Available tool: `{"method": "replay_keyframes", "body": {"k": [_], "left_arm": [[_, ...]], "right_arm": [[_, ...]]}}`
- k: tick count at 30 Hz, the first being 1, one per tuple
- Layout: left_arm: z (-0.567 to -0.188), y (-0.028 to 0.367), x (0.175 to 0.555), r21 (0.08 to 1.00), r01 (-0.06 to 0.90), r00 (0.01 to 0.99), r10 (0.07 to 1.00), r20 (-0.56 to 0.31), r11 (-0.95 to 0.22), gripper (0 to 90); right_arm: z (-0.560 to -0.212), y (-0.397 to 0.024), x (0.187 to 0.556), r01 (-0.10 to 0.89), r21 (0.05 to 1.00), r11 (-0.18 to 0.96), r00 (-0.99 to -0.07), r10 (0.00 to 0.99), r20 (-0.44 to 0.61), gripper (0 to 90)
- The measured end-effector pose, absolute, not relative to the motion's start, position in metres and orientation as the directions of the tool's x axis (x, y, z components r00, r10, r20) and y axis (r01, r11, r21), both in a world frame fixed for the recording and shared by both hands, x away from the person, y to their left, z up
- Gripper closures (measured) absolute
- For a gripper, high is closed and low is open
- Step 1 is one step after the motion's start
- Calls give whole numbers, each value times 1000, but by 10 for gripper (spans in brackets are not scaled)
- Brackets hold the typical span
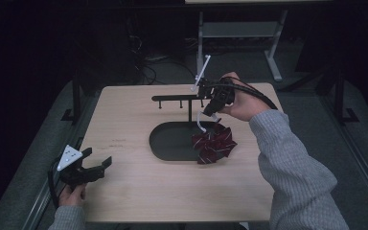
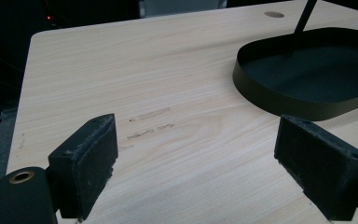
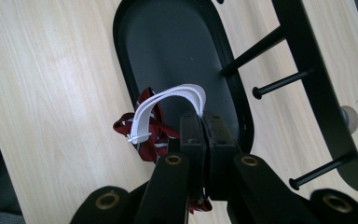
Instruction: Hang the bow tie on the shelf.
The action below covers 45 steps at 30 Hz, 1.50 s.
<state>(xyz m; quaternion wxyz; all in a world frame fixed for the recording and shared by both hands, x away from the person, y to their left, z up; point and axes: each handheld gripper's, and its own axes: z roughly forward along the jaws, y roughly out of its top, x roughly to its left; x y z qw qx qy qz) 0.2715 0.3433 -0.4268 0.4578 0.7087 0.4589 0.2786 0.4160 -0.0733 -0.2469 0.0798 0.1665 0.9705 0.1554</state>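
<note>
Clamping its jaws on a white elastic loop [image 3: 168,100], your right gripper [image 3: 204,122] holds it just ahead of the pads; the attached dark red, white-striped pleated fabric bow [image 1: 214,144] hangs below, over the black oval metal tray's [image 1: 165,139] rim. Your left gripper [image 1: 93,165] rests wide, empty.

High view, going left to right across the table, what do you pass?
Left claw, open above the table's near-left corner → black oval tray → red striped bow at the tray's right end, hanging from its white loop → right claw, shut on that loop.
</note>
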Motion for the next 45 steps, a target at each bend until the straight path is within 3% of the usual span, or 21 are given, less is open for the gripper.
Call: {"method": "replay_keyframes", "body": {"k": [24, 45], "left_arm": [[-426, 347, 270, 906, 396, 413, 910, -31, -149, 128], [-426, 348, 270, 907, 395, 414, 910, -32, -148, 128]], "right_arm": [[-237, -66, 440, 323, 324, 890, -923, 371, -100, 875], [-249, -67, 474, 395, 299, 868, -900, 431, -62, 873]]}}
